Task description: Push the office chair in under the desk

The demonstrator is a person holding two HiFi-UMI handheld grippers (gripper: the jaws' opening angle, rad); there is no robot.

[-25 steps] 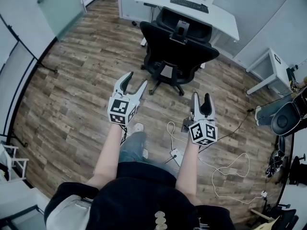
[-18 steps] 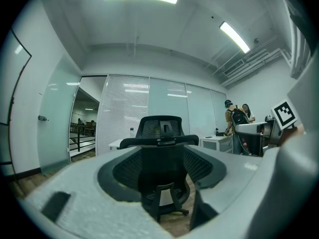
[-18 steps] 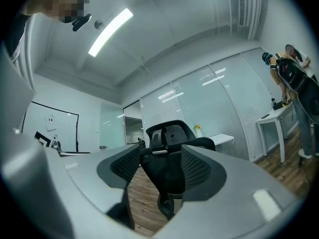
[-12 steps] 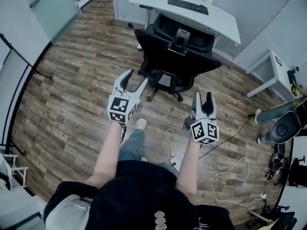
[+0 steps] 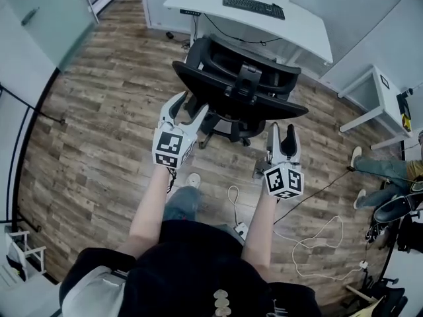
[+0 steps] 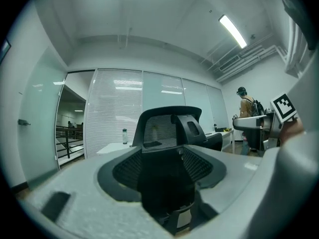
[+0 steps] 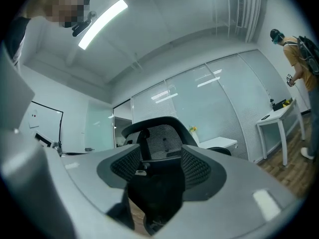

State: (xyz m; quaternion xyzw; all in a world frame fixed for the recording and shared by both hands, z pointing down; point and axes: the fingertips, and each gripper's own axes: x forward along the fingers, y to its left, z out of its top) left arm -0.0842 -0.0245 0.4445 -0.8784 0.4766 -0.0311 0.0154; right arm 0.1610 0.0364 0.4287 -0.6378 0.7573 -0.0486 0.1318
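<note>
The black mesh office chair (image 5: 238,88) stands with its back toward me, its seat at the edge of the white desk (image 5: 301,28), which carries a keyboard (image 5: 253,6). My left gripper (image 5: 188,109) is open at the left part of the chair back; whether it touches is unclear. My right gripper (image 5: 281,131) is open just short of the back's right edge. In the left gripper view the chair's headrest (image 6: 167,128) rises between the open jaws of the left gripper (image 6: 164,183). The right gripper view shows the chair back (image 7: 159,141) beyond the right gripper (image 7: 154,183).
A small white side table (image 5: 377,88) stands at the right, with a person's legs (image 5: 380,167) beside it. White cables (image 5: 317,233) and a power strip (image 5: 241,230) lie on the wood floor near my feet. Glass walls run along the left.
I have stepped forward: both grippers are now close to the chair back, which fills more of the view. Both grippers stay open.
</note>
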